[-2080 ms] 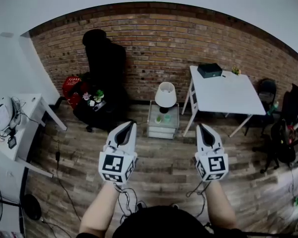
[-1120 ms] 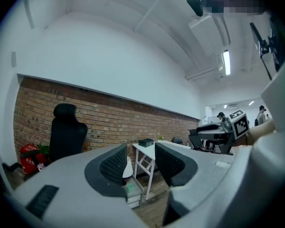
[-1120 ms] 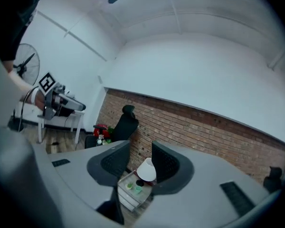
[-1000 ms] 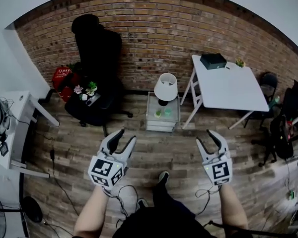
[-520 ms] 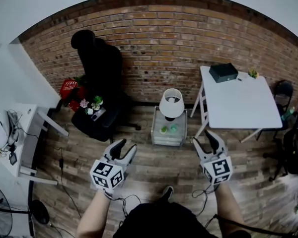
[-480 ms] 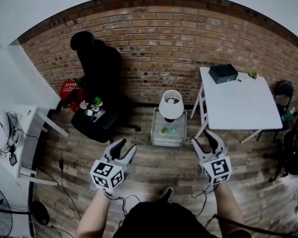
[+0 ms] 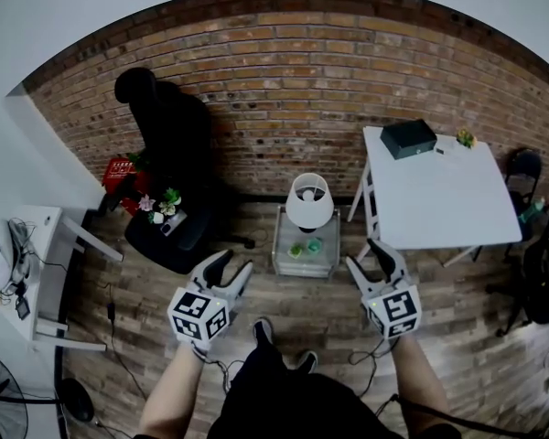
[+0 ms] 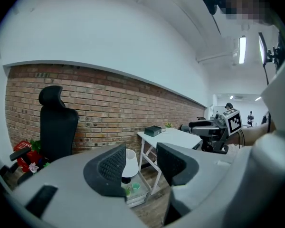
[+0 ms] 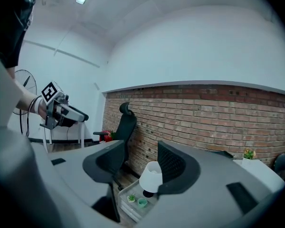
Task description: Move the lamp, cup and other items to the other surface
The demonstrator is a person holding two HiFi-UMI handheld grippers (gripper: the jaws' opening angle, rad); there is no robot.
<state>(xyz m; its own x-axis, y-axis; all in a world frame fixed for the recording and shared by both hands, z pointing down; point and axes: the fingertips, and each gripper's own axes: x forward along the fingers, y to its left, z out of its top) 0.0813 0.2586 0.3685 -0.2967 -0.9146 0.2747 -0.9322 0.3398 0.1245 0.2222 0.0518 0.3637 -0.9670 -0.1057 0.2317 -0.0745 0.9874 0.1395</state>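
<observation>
1. L claw (image 7: pixel 233 263): jaws apart, nothing gripped. It's held over the floor (image 7: pixel 146 291), short of the low worktop (image 7: pixel 302 265).
2. R claw (image 7: pixel 365 254): jaws apart and have just been opening, nothing btwn them. It's near the front left corner of the white worktop (image 7: pixel 439 199).
3. Lamp (image 7: pixel 308 201): upright w/ white shade, at the low worktop's back edge.
4. Cup (image 7: pixel 315 244): green, on the low worktop's front half, right side. Plant (image 7: pixel 296 251) sits just beside it, toward the front left corner.
5. Low worktop stands btwn the chair (image 7: pixel 169 154) and the white worktop, close to the brick wall (image 7: pixel 284 80).
6. White worktop: black box (image 7: pixel 410 138) at the far left corner, 2nd plant (image 7: pixel 464 138) on the far edge, right of the box.
</observation>
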